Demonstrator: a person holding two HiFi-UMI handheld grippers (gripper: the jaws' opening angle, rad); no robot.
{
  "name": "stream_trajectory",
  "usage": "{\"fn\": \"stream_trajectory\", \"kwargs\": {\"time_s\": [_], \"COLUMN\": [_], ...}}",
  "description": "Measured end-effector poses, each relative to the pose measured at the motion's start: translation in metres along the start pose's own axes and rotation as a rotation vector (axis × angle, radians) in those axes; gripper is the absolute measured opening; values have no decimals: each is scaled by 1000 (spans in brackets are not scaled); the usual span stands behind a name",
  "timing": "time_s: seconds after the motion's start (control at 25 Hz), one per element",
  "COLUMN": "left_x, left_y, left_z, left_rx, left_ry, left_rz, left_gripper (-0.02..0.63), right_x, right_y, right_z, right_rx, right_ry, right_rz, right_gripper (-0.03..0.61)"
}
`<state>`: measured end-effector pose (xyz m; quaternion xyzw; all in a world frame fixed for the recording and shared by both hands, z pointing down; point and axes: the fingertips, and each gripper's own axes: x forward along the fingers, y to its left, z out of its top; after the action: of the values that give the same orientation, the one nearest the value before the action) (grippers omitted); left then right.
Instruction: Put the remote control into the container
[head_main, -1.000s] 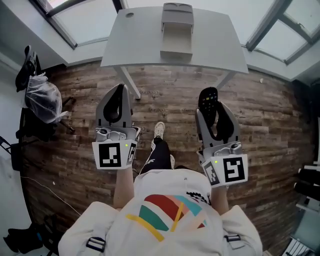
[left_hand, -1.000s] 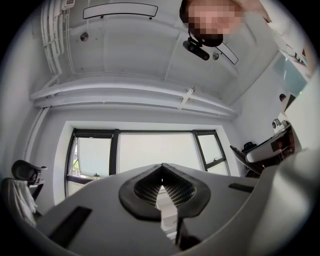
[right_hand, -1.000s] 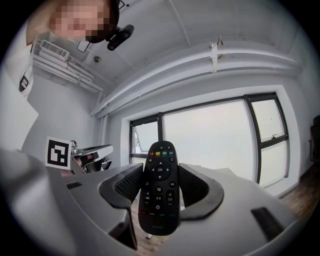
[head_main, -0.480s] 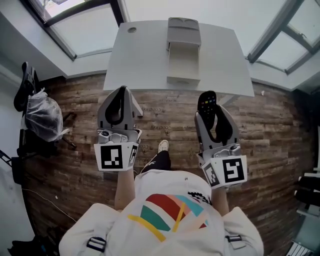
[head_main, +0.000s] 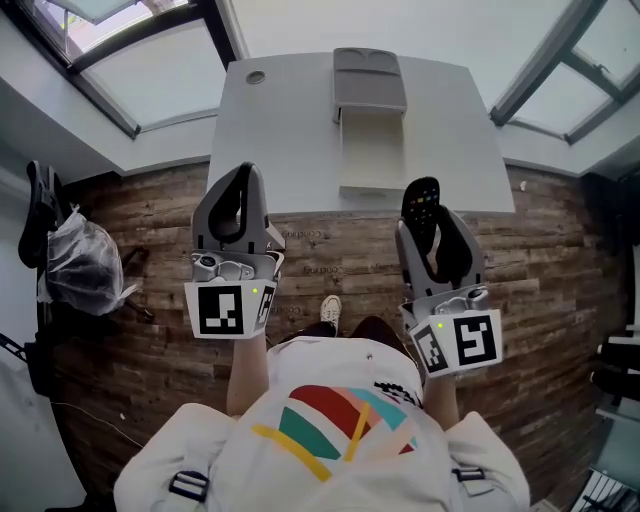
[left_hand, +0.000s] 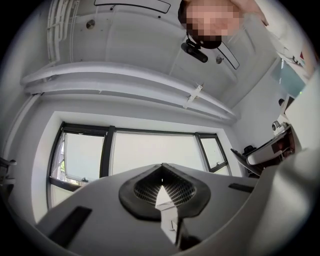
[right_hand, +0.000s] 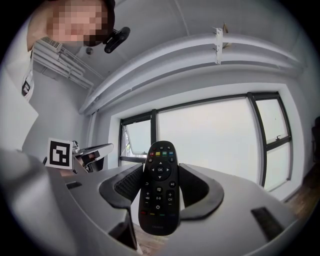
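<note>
A black remote control (head_main: 421, 201) with coloured buttons stands upright between the jaws of my right gripper (head_main: 428, 222), which is shut on it. In the right gripper view the remote control (right_hand: 159, 194) fills the gap between the dark pads (right_hand: 128, 186). The grey container (head_main: 371, 150), an open box with its lid folded back, sits on the white table (head_main: 280, 130) ahead of both grippers. My left gripper (head_main: 243, 174) hovers at the table's near edge, left of the container. Its jaws meet at the tip with nothing between them (left_hand: 161, 172).
The table stands under large windows, with wooden floor (head_main: 330, 240) in front of it. A clear plastic bag on dark gear (head_main: 85, 265) lies on the floor at the left. The person's shoe (head_main: 330, 310) shows between the grippers. A small round fitting (head_main: 257, 77) marks the table's far left corner.
Both grippers have moved forward toward the table, which now lies closer in the head view. The remote control stays gripped in the right gripper, and the left stays shut.
</note>
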<state>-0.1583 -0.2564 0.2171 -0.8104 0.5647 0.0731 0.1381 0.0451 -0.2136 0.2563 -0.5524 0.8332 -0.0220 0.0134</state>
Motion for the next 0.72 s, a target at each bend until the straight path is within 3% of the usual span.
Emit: {"fn": "stream_trajectory", "kwargs": {"time_s": [0.32, 0.72], "left_x": [29, 92], "left_y": [14, 32], "left_z": [-27, -43], "left_rx": [10, 44], "left_ry": [59, 66], "left_rz": [-19, 46], "left_gripper": [8, 8], "right_x": [34, 114], "right_y": [-19, -65], "right_z": [-16, -1], "right_rx": [42, -8], "right_ry": [40, 21], "right_rz": [-26, 34], "right_gripper": [229, 229]}}
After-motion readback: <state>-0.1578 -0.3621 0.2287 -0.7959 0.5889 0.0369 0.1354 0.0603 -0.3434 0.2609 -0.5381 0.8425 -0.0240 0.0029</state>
